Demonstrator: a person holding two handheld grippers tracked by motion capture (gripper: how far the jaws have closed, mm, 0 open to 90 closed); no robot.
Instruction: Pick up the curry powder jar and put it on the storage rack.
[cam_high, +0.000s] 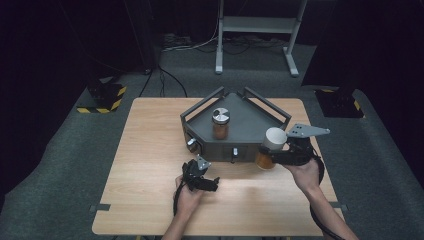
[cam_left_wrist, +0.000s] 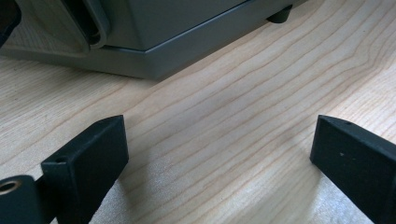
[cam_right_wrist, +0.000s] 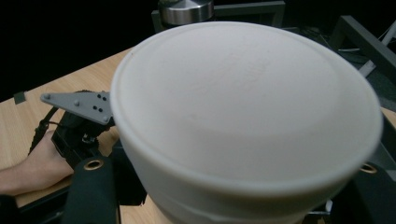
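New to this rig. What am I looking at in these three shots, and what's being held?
No robot arm: a person holds a two-jaw gripper in each hand. The high view looks down on a wooden table bearing a grey tray with a silver-lidded jar in it. Each other picture comes from a camera riding on a gripper. The left gripper rests near the tray's front with jaws apart on nothing. The right gripper is clamped on a white-lidded jar of orange contents beside the tray; that lid looms large in the right gripper view.
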